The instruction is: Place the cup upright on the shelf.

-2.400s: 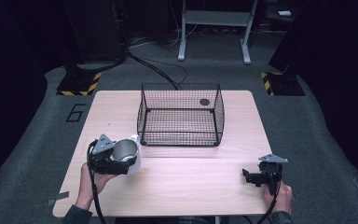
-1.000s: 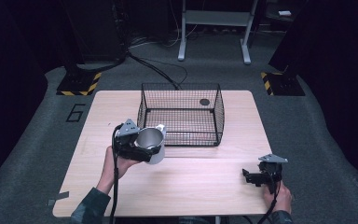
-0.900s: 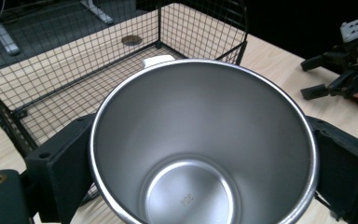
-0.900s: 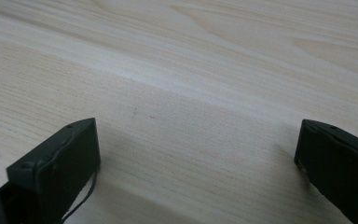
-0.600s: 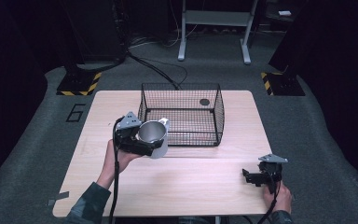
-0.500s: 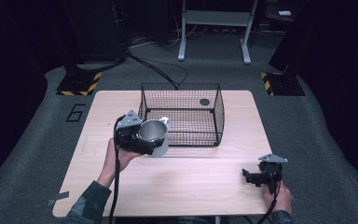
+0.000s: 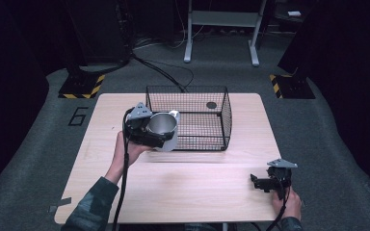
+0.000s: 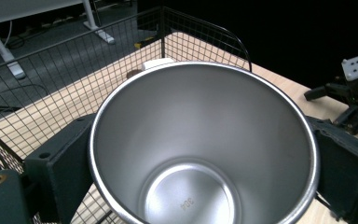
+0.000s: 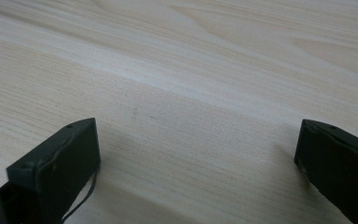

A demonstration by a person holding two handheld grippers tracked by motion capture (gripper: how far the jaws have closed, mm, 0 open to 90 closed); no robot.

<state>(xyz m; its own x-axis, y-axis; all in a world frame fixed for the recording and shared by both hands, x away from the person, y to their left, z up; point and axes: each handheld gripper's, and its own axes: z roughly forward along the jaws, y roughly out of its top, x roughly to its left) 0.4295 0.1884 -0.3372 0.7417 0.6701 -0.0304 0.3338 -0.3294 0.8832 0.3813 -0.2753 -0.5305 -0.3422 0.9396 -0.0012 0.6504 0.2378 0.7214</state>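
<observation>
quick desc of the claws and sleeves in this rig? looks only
Both claws are black blocky units. The left claw and right claw each carry a grey three-cornered plate on top and trail a black cable back along the forearm. The jaws are flat, matte black slabs with small holes near the tips. The left sleeve is dark green and mottled.

Left gripper (image 7: 150,129): black body, grey three-cornered plate on top, black cable trailing.
Right gripper (image 7: 265,183): black, grey plate with small holes.
Jaws: flat black blocks.
Sleeve (image 7: 89,204): dark green.
</observation>
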